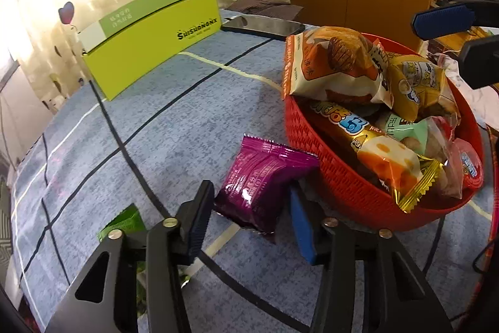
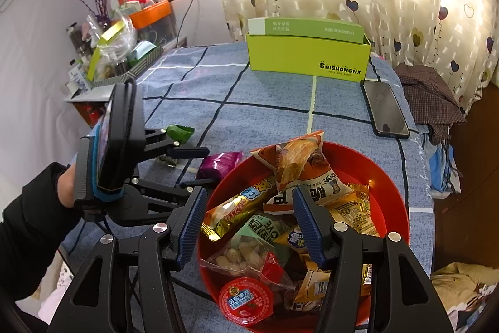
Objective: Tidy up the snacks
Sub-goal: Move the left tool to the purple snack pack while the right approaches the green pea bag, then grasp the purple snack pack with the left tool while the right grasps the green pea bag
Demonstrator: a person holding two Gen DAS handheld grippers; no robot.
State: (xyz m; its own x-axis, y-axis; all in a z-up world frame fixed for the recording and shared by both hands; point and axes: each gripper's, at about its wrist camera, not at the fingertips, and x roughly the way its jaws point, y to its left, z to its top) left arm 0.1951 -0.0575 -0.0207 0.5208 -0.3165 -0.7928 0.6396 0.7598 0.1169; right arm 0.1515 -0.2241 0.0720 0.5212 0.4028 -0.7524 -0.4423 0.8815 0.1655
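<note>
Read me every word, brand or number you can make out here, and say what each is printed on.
"SHISHANGNX": green box front, dark letters.
"3": gold snack bar in the red basket, blue digit.
"OVE": mint peanut packet; the rest is cut off.
Too small or blurred: the line under the brand, the box's lid print, the purple packet, the jelly cup and the Chinese characters on the other wrappers.

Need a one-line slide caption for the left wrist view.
Left tongs open around a purple snack packet beside the red basket of snacks.
</note>
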